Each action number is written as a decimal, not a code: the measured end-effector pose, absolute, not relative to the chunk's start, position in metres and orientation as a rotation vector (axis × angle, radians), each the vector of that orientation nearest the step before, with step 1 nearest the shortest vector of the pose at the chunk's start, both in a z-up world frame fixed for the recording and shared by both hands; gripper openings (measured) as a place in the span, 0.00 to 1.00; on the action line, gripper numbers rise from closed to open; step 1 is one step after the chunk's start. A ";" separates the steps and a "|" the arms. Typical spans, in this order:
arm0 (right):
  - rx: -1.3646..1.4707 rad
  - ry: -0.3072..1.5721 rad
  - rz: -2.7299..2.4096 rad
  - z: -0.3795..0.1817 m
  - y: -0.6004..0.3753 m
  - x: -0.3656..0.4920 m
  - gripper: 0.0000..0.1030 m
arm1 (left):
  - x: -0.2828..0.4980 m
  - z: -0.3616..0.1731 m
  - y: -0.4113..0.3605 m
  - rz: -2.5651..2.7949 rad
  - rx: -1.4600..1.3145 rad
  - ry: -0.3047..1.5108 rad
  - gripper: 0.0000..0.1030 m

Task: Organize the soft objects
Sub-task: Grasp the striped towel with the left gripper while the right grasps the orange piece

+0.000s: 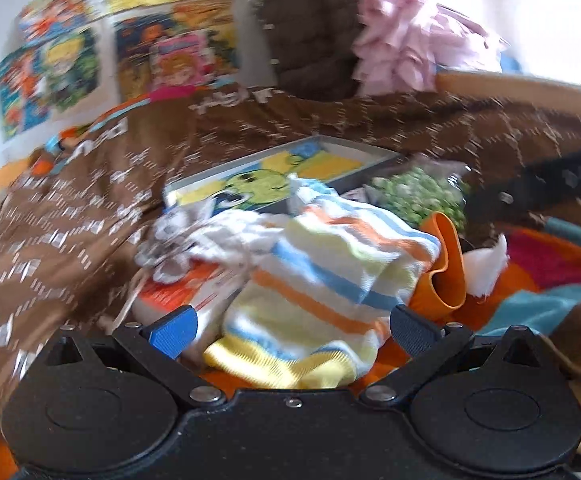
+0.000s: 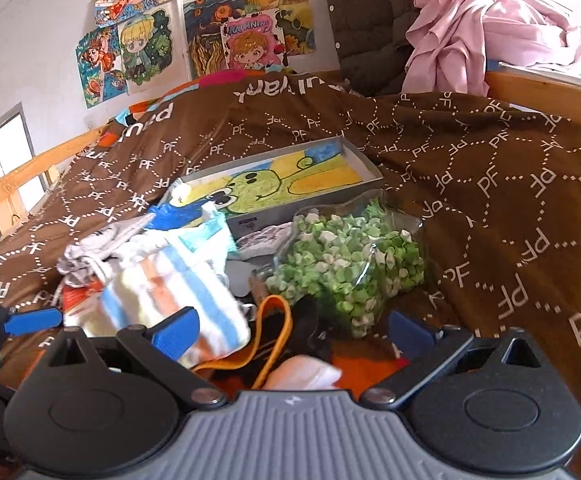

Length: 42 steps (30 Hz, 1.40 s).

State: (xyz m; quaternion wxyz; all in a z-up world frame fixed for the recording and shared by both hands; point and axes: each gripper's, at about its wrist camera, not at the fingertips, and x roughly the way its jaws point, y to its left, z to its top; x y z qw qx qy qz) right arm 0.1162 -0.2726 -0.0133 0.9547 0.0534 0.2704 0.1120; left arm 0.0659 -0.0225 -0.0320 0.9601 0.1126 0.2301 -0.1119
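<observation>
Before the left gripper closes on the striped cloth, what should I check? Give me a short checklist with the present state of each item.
1. Left gripper open wide enough: ok, jaws spread.
2. Striped cloth between its fingers: ok, it lies in the gap in the left wrist view.
3. Only the cloth in the gap: cannot tell; the grey and white cloth touches it and the picture is blurred.
4. Orange strap out of the way: ok, beside the cloth, outside the right finger.
5. Right gripper free: ok, open, holding nothing.
6. Bag of green paper stars apart from the cloth: ok.
</observation>
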 end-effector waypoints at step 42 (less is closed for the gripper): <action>0.230 0.554 0.360 -0.020 -0.281 0.145 0.09 | 0.120 -0.052 -0.051 -0.293 0.252 0.764 0.22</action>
